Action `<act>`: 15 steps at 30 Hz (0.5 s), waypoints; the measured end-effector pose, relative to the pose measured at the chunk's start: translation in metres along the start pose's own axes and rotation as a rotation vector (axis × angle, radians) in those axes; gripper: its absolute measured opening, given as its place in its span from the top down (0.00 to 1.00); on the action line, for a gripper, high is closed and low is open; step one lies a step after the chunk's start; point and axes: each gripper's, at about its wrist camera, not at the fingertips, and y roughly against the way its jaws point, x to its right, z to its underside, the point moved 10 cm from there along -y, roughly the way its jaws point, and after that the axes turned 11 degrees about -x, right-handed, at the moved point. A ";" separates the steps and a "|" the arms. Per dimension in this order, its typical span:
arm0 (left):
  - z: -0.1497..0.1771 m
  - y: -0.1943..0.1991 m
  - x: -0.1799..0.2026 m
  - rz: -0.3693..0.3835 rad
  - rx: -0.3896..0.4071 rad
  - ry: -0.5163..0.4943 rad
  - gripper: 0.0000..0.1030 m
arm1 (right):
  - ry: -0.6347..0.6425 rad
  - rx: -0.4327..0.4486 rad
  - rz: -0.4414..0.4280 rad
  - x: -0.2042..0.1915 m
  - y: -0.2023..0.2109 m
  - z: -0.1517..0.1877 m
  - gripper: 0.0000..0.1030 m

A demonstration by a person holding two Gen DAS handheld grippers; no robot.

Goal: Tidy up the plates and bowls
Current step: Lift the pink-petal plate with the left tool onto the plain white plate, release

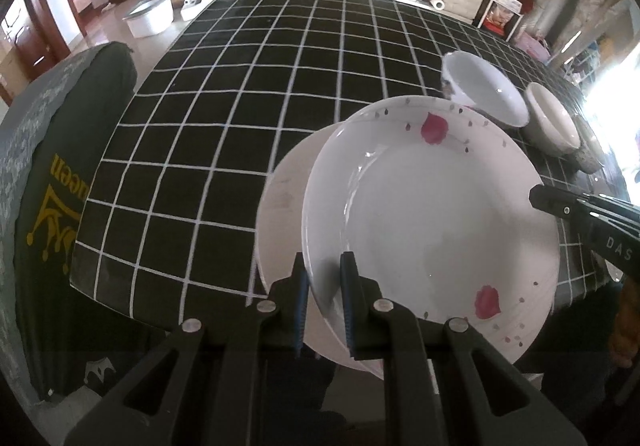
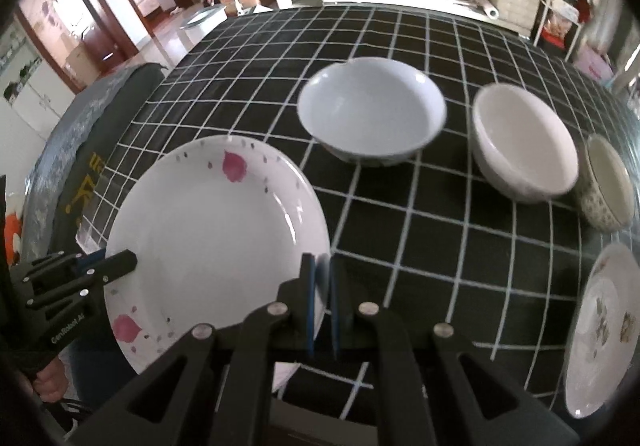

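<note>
Claws (image 1: 324,286) (image 2: 322,286) both gripped the flowered plate (image 1: 432,213) above the surface (image 1: 240,105); stacking it squarely likely came next.

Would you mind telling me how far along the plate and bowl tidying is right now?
Early stage, as far as these views show. In hand: both hand-held grippers, left and right, are clamped on opposite rims of the pink-flowered plate, held above a plain plate. Left: three bowls, the blue-white, the white and the speckled, stand separate and unstacked, and another patterned plate lies apart at the table edge.
</note>
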 end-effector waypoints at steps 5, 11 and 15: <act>0.000 -0.011 -0.014 -0.002 -0.015 0.027 0.87 | 0.024 -0.021 0.018 -0.010 -0.012 -0.004 0.91; -0.003 -0.013 -0.018 0.008 -0.004 0.031 0.87 | 0.039 -0.026 0.040 -0.016 -0.018 -0.007 0.91; -0.005 -0.014 -0.019 0.014 0.000 0.050 0.87 | 0.054 -0.025 0.056 -0.017 -0.018 -0.009 0.91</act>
